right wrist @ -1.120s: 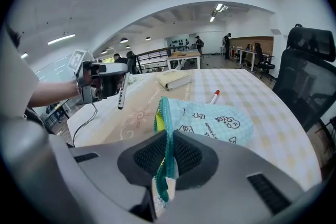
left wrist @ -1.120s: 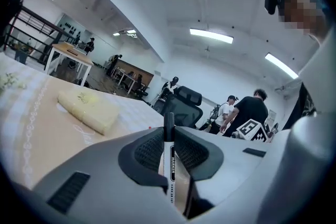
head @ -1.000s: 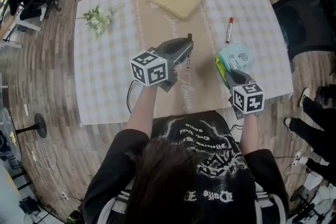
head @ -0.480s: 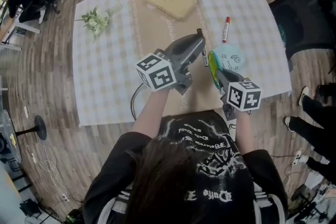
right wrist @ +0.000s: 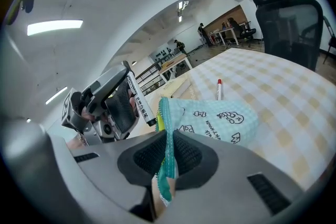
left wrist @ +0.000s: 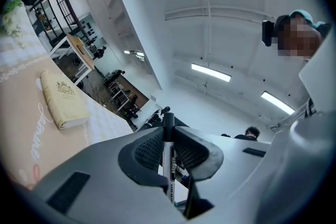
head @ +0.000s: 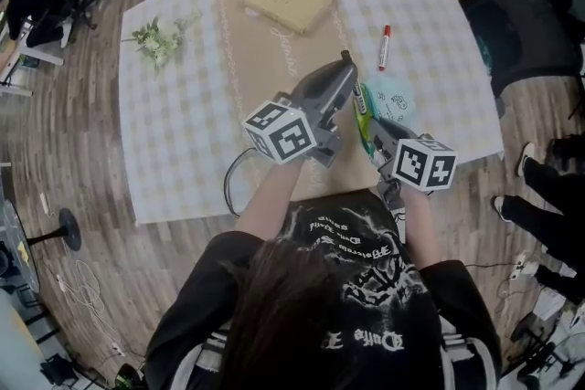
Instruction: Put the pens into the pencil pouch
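Over the table (head: 183, 123), the right gripper (right wrist: 167, 152), tilted down, pinches the near edge of the one pouch (right wrist: 220, 123); its contents are unseen. There are two pens. The left gripper (left wrist: 169, 150), roughly level, clamps a black marker (right wrist: 139, 99) just beside the pouch's left-facing mouth. A red pen (head: 385, 47) lies on the table beyond.

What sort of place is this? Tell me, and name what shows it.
Probably an open-plan office or lab: a black office chair beside the cloth-covered table, more desks further back, and strip lights overhead.
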Action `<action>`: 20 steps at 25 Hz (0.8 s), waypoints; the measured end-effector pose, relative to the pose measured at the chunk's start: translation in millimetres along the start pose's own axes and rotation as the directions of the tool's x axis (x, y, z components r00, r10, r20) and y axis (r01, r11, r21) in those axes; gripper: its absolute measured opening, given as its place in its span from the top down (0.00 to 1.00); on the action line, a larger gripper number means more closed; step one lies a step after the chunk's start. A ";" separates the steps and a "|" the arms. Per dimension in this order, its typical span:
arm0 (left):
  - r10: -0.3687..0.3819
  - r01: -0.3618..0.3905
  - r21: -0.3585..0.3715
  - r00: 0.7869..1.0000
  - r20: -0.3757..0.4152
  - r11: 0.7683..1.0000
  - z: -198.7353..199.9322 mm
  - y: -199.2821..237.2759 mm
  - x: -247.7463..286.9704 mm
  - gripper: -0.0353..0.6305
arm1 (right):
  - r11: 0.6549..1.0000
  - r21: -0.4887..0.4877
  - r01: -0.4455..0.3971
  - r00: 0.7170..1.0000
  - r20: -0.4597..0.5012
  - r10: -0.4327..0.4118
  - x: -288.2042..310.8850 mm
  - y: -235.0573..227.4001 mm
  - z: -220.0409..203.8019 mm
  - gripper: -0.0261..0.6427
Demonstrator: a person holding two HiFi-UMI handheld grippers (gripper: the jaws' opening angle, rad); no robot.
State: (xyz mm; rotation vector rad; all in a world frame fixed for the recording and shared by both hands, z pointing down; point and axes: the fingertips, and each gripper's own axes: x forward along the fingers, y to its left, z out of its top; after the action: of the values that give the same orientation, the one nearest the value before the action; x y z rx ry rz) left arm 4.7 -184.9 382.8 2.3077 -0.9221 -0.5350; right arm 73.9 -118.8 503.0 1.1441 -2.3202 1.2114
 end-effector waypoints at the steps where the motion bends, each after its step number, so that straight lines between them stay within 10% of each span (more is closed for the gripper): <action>1: 0.010 -0.010 0.000 1.000 0.001 1.000 -1.3 1.7 1.0 0.83 | 1.000 0.014 -0.010 1.000 0.004 0.010 -0.8 1.4 1.1 0.90; 20: 0.130 -0.096 0.170 0.972 -0.198 0.981 -66.0 11.0 4.2 0.83 | 0.998 0.052 -0.023 0.997 0.078 0.019 -7.8 10.3 25.4 0.90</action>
State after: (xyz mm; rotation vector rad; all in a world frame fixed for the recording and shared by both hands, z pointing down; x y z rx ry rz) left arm 38.8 -169.7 438.4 2.3795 -1.0170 -0.1712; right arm 73.8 -131.3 477.4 1.2074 -2.3755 1.2641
